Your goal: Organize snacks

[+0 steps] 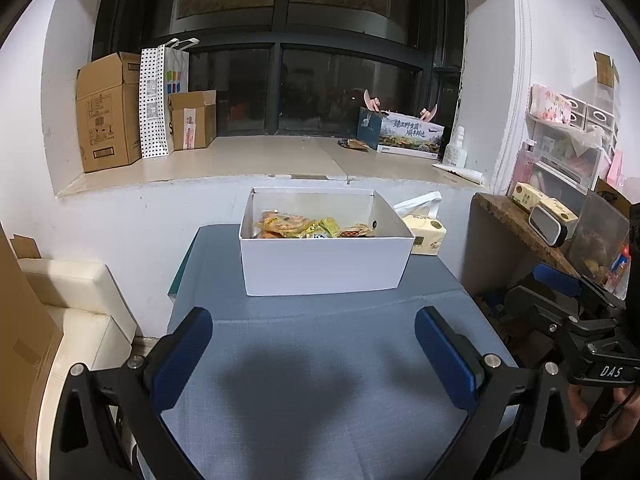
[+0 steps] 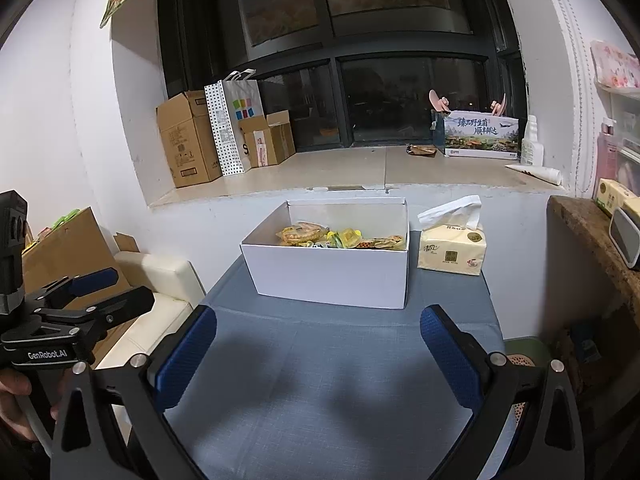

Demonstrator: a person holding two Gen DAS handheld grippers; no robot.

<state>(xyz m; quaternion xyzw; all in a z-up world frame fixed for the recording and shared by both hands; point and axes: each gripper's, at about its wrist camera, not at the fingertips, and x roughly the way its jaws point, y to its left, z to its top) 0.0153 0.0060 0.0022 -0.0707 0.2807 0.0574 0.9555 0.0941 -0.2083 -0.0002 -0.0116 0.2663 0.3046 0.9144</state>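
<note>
**The snack box is straight ahead of both my grippers**

I have my left gripper (image 1: 314, 356) spread wide with nothing in it. My right gripper (image 2: 318, 358) is spread wide too, also with nothing in it. Both hang low over the blue tabletop (image 1: 320, 360), side by side, pointing the same way.

The white box (image 1: 326, 266) sits at the far end of the tabletop, near the wall under the window ledge. It lies right in front of both grippers, with bare cloth between us and it. Its long side runs left to right, across my view. In the left wrist view the box looks square on. In the right wrist view I see it a bit from the right, so its right end is turned toward me. I think both hands are about as near as each other.

Inside the box are the snacks (image 1: 308, 227), a small heap of yellow and orange packets lying at the bottom. The box has no lid on. I see no snacks loose on the tabletop.

Just beside the box, on its right, stands a tissue pack (image 2: 452, 250). It looks to be touching or almost touching the box; I cannot tell which. If I reach in from the right, I think I should keep clear of it.
</note>
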